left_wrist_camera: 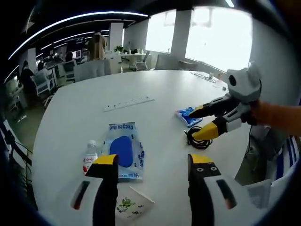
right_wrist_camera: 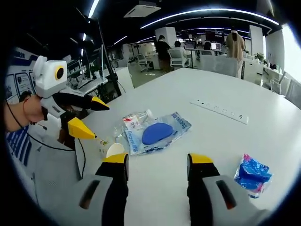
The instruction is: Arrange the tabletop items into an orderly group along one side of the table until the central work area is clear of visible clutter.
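Wipes pack (left_wrist_camera: pixel 123 150), soft and crinkly, is lying near the table's (left_wrist_camera: pixel 155 84) front edge beside a small bottle (left_wrist_camera: pixel 90 157); pinching its flat margin looks safest. Left gripper (left_wrist_camera: pixel 153 165) and right gripper (right_wrist_camera: pixel 157 162) are both hovering with jaws apart, holding nothing.

In the left gripper view, a wet-wipes pack (left_wrist_camera: pixel 124 150) lies on the tabletop (left_wrist_camera: pixel 155 89) with a small bottle (left_wrist_camera: pixel 90 158) touching its left edge and a small sachet (left_wrist_camera: pixel 129 205) nearer the camera. A power strip (left_wrist_camera: pixel 128 102) lies beyond the pack. To the right, a tissue packet (left_wrist_camera: pixel 188 115) sits just behind a coiled cable (left_wrist_camera: pixel 196 140).
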`<state>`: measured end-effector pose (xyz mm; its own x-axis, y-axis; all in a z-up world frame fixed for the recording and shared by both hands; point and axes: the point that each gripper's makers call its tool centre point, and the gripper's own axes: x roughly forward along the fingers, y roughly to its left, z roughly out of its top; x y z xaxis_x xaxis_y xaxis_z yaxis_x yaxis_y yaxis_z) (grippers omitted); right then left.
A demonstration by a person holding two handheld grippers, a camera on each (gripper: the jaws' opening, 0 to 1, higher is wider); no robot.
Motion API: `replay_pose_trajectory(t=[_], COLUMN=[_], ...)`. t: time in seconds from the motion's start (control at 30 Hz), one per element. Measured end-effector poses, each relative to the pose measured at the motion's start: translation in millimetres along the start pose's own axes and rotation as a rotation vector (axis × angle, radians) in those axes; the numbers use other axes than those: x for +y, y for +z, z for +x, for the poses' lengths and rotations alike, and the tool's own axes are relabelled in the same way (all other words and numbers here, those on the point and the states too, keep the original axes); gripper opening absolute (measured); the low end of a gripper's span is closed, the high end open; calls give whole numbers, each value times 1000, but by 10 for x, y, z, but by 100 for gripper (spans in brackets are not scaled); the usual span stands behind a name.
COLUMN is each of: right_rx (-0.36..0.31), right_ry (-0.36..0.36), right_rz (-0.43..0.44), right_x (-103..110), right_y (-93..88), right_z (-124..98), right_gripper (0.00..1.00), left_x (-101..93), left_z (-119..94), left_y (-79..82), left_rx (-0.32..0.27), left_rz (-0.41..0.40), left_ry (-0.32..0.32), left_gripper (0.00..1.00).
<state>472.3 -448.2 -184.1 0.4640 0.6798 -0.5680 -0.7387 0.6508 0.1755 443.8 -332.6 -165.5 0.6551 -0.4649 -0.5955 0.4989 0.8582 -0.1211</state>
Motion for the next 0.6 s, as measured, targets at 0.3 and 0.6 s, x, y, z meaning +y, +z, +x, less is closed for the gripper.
replay_pose_trajectory(t=[0.3, 0.6], right_rx=[30, 58], right_ry=[59, 115], right_rz=[-25, -52], right_x=[321, 612], right_y=[-18, -33], right_z=[189, 391], right_gripper=[50, 49], left_x=[263, 498], left_z=[-324, -568], left_y=[-193, -288], left_rx=[-1, -17], left_rz=[-59, -88], left_ry=[43, 73], left_gripper=[65, 67])
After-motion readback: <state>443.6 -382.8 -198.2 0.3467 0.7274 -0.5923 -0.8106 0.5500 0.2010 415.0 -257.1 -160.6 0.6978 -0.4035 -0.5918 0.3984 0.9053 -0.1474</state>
